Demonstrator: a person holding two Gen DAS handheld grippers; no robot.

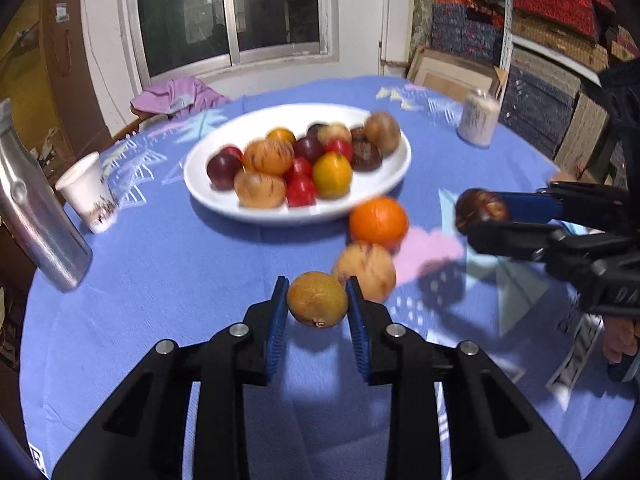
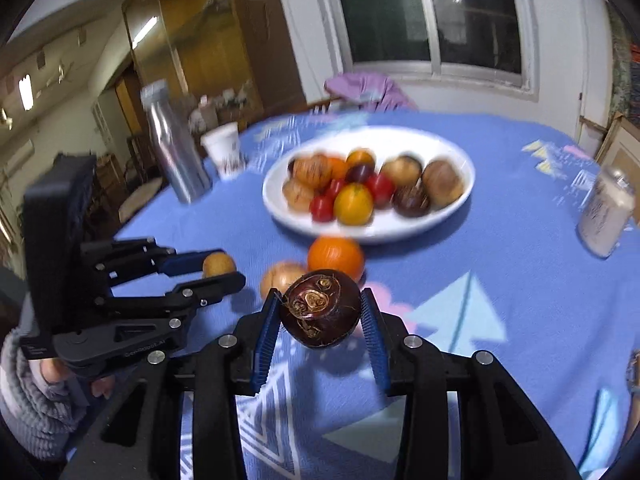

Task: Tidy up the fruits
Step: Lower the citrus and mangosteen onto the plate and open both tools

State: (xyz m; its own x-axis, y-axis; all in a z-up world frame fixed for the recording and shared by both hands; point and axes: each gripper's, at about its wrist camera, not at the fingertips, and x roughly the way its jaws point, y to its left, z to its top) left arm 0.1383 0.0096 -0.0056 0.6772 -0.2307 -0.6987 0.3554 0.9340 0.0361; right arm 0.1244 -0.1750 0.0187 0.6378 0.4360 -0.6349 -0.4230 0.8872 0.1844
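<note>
Fruit sits in both my grippers, above the blue table near the white plate (image 1: 224, 196). My left gripper (image 1: 318, 300) pinches a small brown fruit (image 1: 317, 299); my right gripper (image 2: 320, 310) pinches a dark round fruit (image 2: 320, 308). They look light, hard and roly, so I squeeze their middles.

Silver bottle (image 1: 38, 216) beside a paper cup (image 1: 90, 192), jar (image 1: 479, 118) well apart, purple cloth (image 1: 176, 94) beyond.
</note>
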